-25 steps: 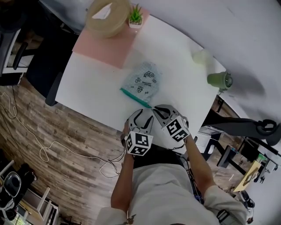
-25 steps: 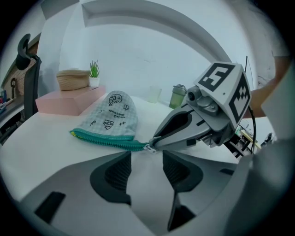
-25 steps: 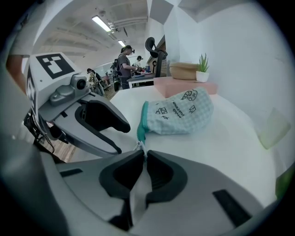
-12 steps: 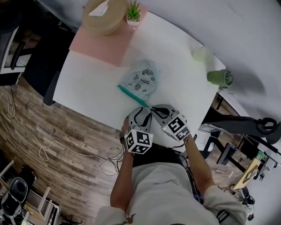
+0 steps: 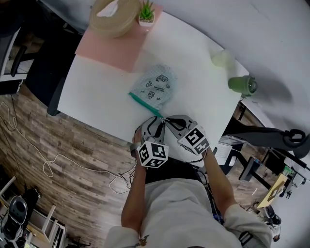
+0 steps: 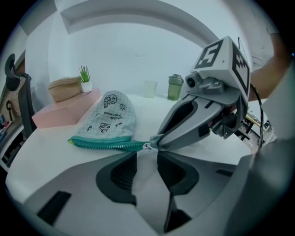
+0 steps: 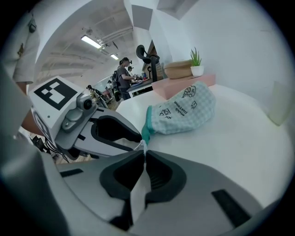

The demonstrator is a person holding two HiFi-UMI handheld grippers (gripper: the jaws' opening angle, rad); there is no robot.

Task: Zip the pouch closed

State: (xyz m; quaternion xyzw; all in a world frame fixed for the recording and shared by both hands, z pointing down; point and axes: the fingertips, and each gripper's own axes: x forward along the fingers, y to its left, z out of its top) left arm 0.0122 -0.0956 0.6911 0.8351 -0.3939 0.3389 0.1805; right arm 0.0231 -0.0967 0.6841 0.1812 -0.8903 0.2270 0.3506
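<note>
Now tilted down — right gripper (image 7: 144, 150) fingers pinching pouch (image 5: 156, 86) zipper (image 6: 108, 144); left gripper (image 6: 146, 155) fingers closing, apart, empty.

1 pale checked pouch (image 5: 157, 86), flat on white table (image 5: 97, 92) (teal zip (image 5: 144, 103) seemingly closed)

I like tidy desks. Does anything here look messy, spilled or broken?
Nothing stands out. The pouch lies flat on the table, its teal zipper straight. The green cup and potted plant stand upright, and nothing is spilled.
</note>
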